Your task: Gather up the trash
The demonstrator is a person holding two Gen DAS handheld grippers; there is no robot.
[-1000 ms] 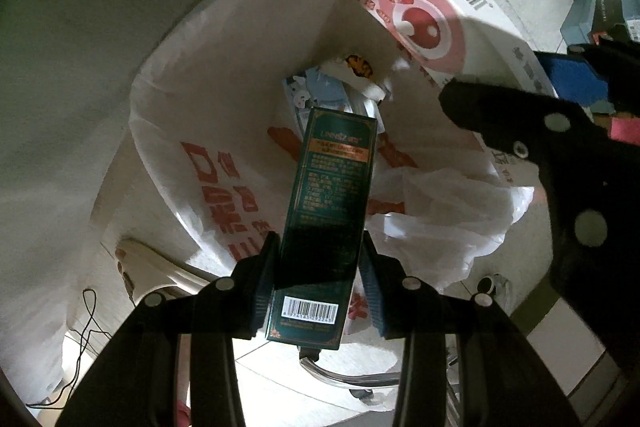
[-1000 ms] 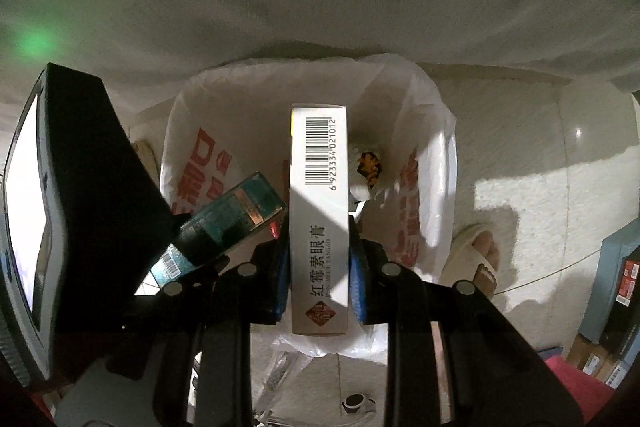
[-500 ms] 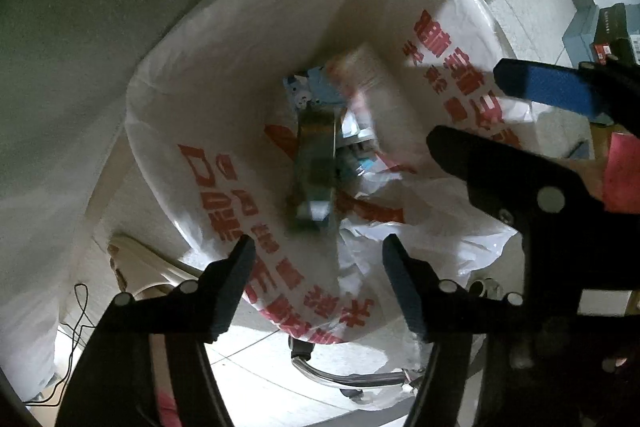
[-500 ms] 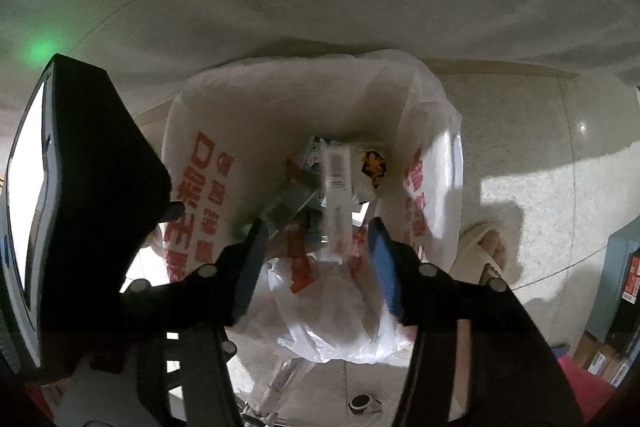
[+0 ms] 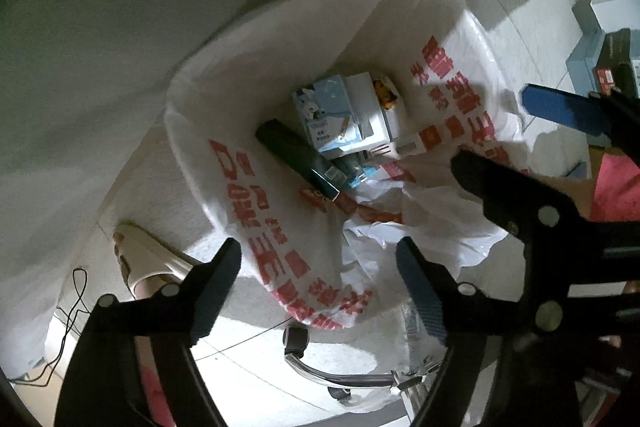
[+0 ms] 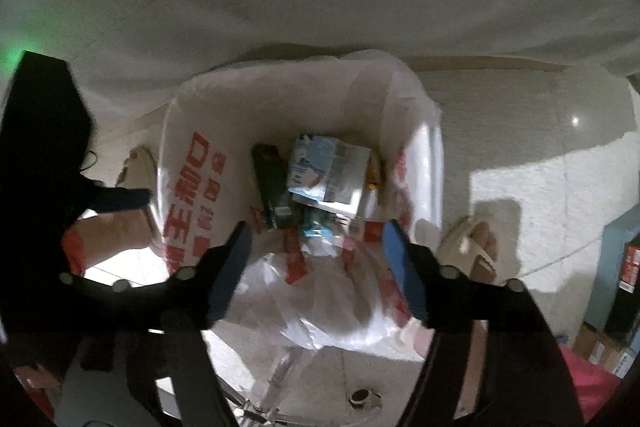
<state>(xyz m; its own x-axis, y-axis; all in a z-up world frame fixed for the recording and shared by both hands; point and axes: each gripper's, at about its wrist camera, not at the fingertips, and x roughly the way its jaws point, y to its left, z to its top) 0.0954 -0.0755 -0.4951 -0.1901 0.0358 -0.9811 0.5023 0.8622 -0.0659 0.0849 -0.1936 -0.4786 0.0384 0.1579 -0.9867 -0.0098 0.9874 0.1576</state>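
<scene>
A white plastic bag (image 5: 248,195) (image 6: 188,171) with red print stands open on the floor below both grippers. At its bottom lie a dark green box (image 5: 298,159) (image 6: 270,179), a light blue and white carton (image 5: 332,115) (image 6: 326,167) and a white box with red print (image 5: 416,143) (image 6: 370,227). My left gripper (image 5: 320,267) hangs above the bag's near rim, jaws opening, nothing between them. My right gripper (image 6: 316,259) points straight down over the bag, jaws opening and empty; it also shows at the right of the left wrist view (image 5: 520,135).
A foot in a cream slipper (image 6: 476,251) stands right of the bag, another slipper (image 5: 144,255) (image 6: 136,167) to its left. A chrome chair base with castor (image 5: 304,347) lies near the bag. A white cloth (image 6: 320,7) hangs behind. Boxes (image 6: 628,267) stack at the right.
Both grippers opened. The dark green box fell from the left gripper and the white box from the right gripper into the bag, where they now lie still.
</scene>
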